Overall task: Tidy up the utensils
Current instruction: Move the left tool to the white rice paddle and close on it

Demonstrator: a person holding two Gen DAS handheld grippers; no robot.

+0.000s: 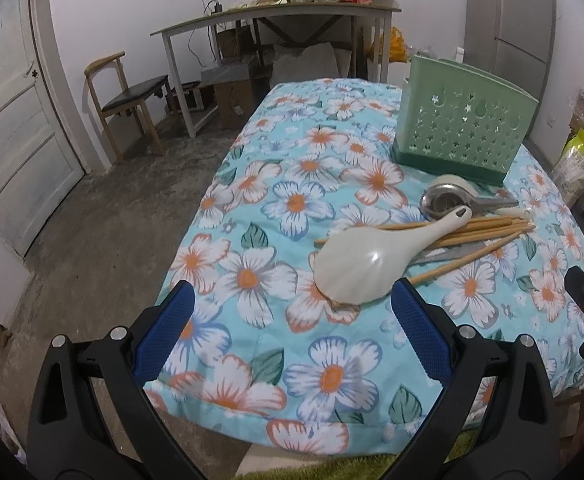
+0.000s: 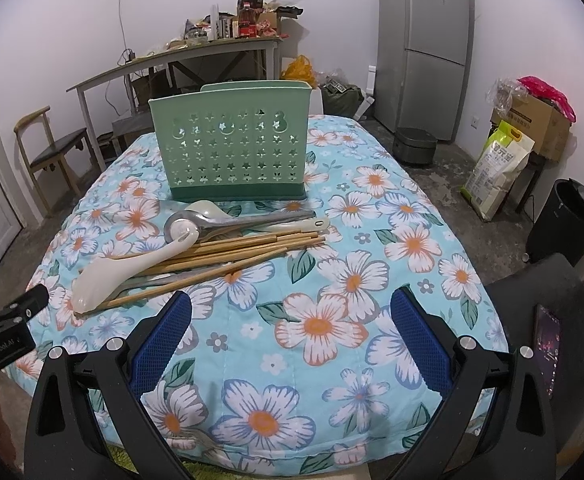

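Start of sorting: left gripper (image 1: pixel 292 312) wide, empty, low centre beside white ceramic spoon (image 1: pixel 368 264); right gripper (image 2: pixel 290 320) likewise; probably needed closing on spoon, then green perforated holder (image 1: pixel 458 122)

Dim, even light; fisheye edges dark, perhaps vignetted.

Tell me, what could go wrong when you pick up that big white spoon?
The white spoon lies across the wooden chopsticks, so lifting it might scatter them. It looks smooth and could slip from the open left gripper. The green holder stands on soft cloth and might tip.
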